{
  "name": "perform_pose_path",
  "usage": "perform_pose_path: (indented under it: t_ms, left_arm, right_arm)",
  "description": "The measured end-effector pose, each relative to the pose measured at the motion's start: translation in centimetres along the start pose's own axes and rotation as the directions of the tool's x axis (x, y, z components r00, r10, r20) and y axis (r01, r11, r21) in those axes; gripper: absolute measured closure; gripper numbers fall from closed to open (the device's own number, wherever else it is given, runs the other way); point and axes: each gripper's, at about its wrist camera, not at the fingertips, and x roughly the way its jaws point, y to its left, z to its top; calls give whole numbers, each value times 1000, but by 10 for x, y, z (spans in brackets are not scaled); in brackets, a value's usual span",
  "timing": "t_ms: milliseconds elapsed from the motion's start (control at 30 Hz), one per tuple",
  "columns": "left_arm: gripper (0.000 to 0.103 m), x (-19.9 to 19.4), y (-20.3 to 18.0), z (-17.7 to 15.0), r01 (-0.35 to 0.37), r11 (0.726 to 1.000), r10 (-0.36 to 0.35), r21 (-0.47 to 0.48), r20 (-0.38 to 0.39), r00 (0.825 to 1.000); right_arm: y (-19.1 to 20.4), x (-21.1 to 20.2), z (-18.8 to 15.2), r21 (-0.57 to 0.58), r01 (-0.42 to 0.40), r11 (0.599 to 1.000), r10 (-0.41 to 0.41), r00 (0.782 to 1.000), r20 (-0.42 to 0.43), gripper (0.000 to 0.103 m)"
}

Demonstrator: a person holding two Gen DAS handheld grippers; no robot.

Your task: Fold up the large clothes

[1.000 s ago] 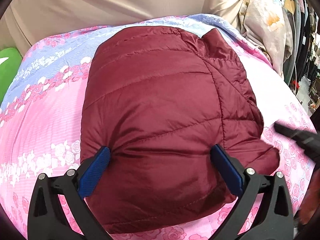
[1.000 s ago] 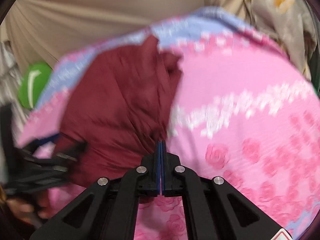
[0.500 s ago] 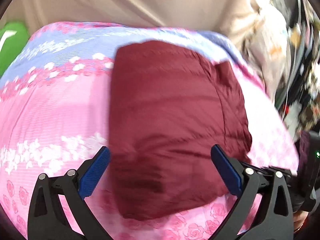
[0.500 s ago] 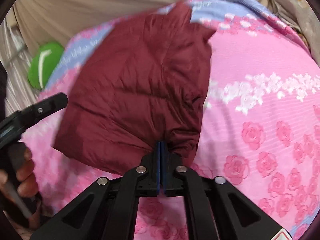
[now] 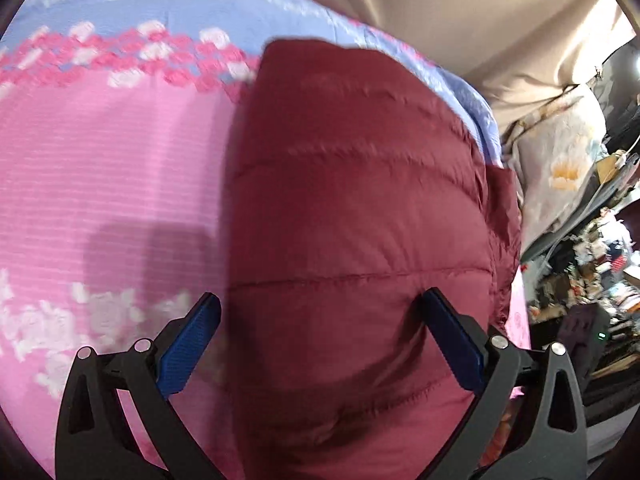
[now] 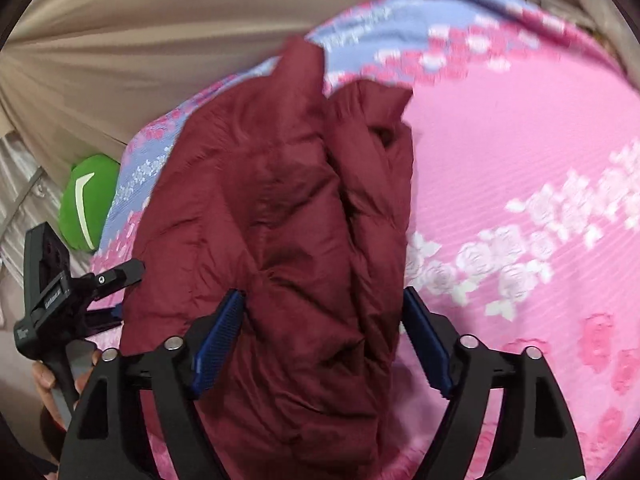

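Two grippers hang over one folded maroon puffer jacket (image 5: pixel 360 240) lying on a bed under a pink and lilac floral sheet (image 5: pixel 112 184). From the left wrist view, the left gripper (image 5: pixel 320 344) has its jaws spread wide, its blue pads (image 5: pixel 188 352) apart over the jacket's near end and pressing nothing; the jacket's near hem runs off the frame at 6 o'clock, so its full outline is cut off. From the right wrist view, the right gripper (image 6: pixel 320 344) has jaws that have just been opening — the rumpled near part of the jacket bulges up between them, the pads no longer clamped on it. At 9 o'clock in that view the left gripper shows from the side, with part of a hand (image 6: pixel 48 384) on its handle, mostly cropped. A green cushion (image 6: pixel 90 204) peeks out behind the bed's far edge, half hidden. Beige curtain (image 6: pixel 160 40) fills the background; the clutter at 3 o'clock in the left view is too blurred to name.
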Motion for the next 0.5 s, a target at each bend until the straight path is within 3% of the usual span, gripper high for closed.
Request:
perform_pose_path:
  t_ms: [233, 500]
  left_arm:
    - [5, 24, 9, 8, 71, 997, -73, -39, -54, 996]
    - [5, 33, 3, 11, 86, 996, -85, 24, -45, 995]
  right_arm:
    - [-19, 22, 5, 81, -112, 990, 115, 992, -40, 13]
    - [-10, 30, 8, 23, -151, 988, 151, 988, -23, 14]
